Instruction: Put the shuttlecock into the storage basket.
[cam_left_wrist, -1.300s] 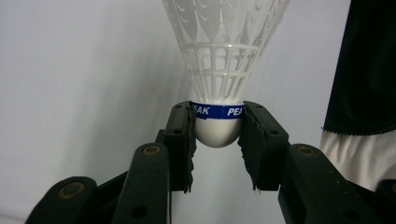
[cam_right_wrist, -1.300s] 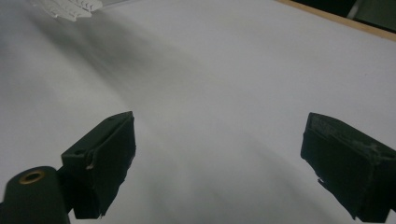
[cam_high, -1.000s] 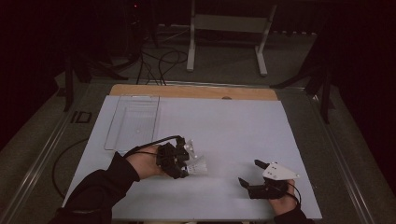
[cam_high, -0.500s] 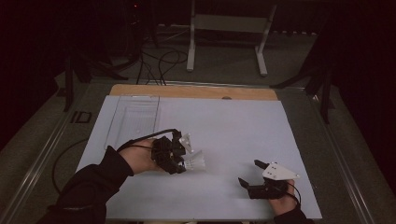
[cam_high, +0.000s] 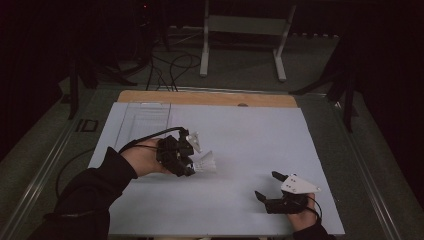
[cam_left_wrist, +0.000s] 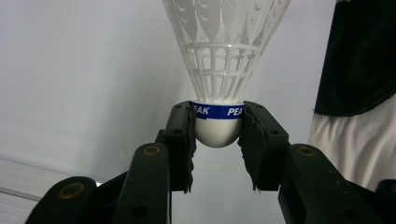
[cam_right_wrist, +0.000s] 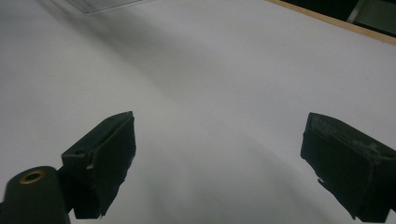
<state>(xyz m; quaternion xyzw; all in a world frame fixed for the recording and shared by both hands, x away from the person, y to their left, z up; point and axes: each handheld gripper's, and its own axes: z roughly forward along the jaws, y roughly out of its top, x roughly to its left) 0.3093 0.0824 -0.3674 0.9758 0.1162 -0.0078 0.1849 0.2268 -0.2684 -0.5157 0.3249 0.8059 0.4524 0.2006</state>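
A white plastic shuttlecock (cam_left_wrist: 219, 70) with a blue band round its cork is pinched at the cork between the black jaws of my left gripper (cam_left_wrist: 215, 133). In the high view that left gripper (cam_high: 192, 167) is lifted above the middle left of the white sheet (cam_high: 240, 135), the shuttlecock (cam_high: 205, 163) sticking out to its right. My right gripper (cam_high: 267, 186) rests low near the front right of the sheet, jaws wide apart. In the right gripper view its fingers (cam_right_wrist: 100, 161) have only bare white surface between them.
A clear, flat plastic tray (cam_high: 142, 120) lies at the back left of the sheet. A wooden table edge (cam_high: 210, 97) runs along the far side. Cables and a metal stand (cam_high: 240, 30) are on the dark floor beyond.
My left gripper has risen and drifted slightly away from the person, carrying the shuttlecock with it. The right gripper has stayed where it was.
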